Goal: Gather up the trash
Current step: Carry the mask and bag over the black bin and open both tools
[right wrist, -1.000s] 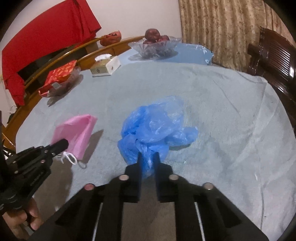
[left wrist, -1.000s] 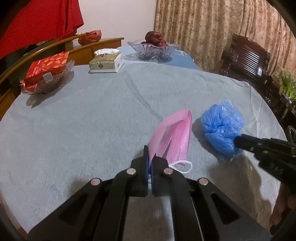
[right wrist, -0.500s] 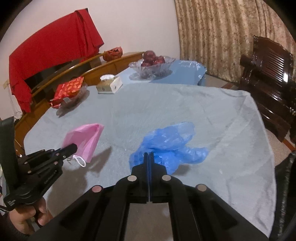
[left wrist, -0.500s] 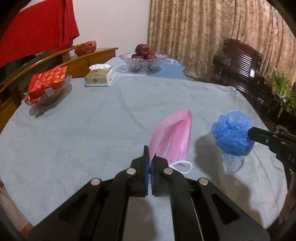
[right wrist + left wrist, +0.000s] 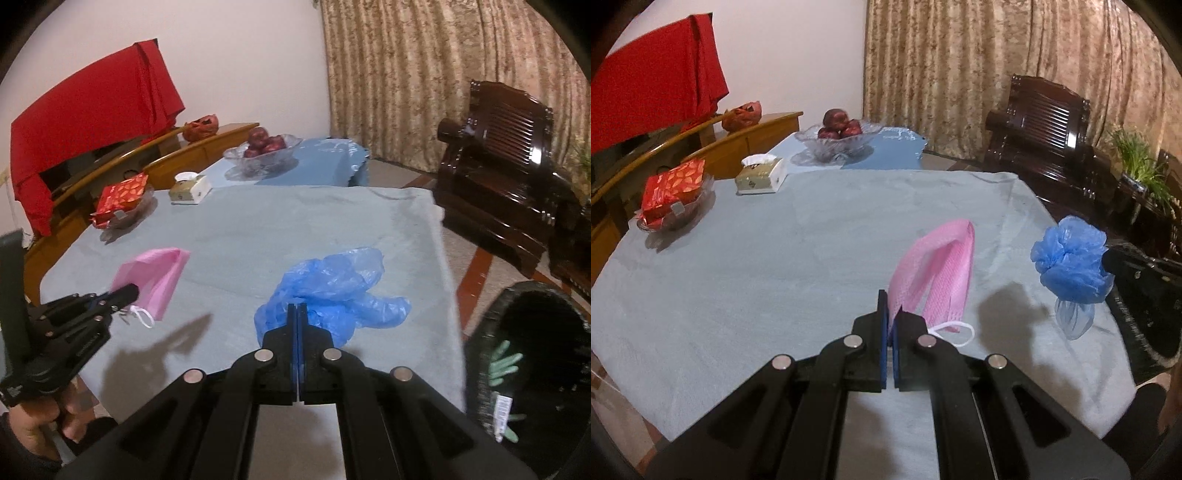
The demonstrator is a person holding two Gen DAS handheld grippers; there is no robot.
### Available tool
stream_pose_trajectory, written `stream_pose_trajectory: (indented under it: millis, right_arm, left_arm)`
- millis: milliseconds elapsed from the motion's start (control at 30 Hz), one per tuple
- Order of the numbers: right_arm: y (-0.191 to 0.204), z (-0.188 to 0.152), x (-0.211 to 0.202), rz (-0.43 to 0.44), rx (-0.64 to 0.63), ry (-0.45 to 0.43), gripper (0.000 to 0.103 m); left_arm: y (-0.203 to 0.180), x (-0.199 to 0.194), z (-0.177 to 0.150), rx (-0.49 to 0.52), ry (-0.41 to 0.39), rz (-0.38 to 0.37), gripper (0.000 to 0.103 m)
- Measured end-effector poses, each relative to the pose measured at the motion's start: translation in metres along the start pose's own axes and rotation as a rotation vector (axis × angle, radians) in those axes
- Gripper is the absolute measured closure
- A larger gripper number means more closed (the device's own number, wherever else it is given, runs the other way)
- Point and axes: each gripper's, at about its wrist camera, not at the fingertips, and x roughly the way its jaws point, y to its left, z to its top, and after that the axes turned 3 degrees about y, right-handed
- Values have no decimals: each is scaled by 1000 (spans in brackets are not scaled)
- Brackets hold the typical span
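Mask (image 5: 938, 273) hangs from left gripper (image 5: 891, 325) above table (image 5: 775, 266); bag (image 5: 332, 291) hangs from right gripper (image 5: 297, 325), right of mask, near table's right edge. Bin (image 5: 532, 354) stands on floor right of table, glove (image 5: 504, 363) in it. At far left of table: dish (image 5: 674, 214), tissue box (image 5: 761, 175) behind it, fruit bowl (image 5: 842, 140) farther back.

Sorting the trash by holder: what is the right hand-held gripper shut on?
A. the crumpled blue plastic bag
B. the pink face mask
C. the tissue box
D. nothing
A: the right hand-held gripper is shut on the crumpled blue plastic bag, lifted off the table; the left hand-held gripper has the pink face mask.
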Motion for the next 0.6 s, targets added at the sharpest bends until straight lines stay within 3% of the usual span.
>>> stream_pose_trajectory:
  millis: [333, 600]
  right_arm:
    - [-59, -20, -61, -55, 19, -38, 103]
    - [-134, -36, -107, -116, 55, -62, 103]
  left_arm:
    - [-100, -32, 4, 23, -9, -49, 101]
    - [-187, -40, 8, 20, 1, -77, 102]
